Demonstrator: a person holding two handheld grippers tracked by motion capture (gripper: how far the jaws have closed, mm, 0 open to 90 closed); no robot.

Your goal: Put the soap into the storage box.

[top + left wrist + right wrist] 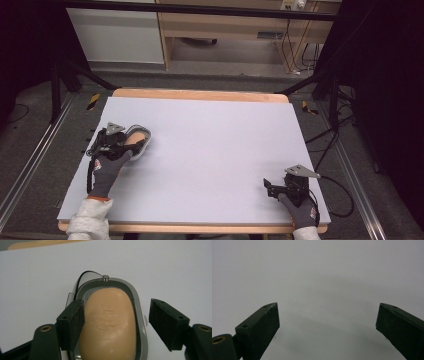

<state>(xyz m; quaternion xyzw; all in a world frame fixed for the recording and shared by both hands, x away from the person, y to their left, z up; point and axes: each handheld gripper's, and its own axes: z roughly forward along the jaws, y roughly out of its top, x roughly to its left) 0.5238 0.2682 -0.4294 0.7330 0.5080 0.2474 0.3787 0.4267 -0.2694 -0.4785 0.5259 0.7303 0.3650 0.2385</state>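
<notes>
An oval dish with a grey rim [137,298] lies on the left part of the white table [210,150], and a tan, soap-like lump [110,320] rests in it. The dish [140,136] also appears in the high view. A small metal knob [105,278] and a thin black wire loop [81,278] sit at its far end. My left gripper [116,307] is open and straddles the dish. Its left pad [72,322] is at the dish's rim, and its right pad [166,322] stands apart from it. From above, the left gripper [131,146] is at the dish's near side. My right gripper [267,186] is open near the front right and holds nothing, with bare table between its pads [262,327].
The table has a wooden strip [200,94] along its far edge. Black stand legs [55,90] and cables [330,135] lie on the floor around it. A wooden desk [225,30] stands beyond.
</notes>
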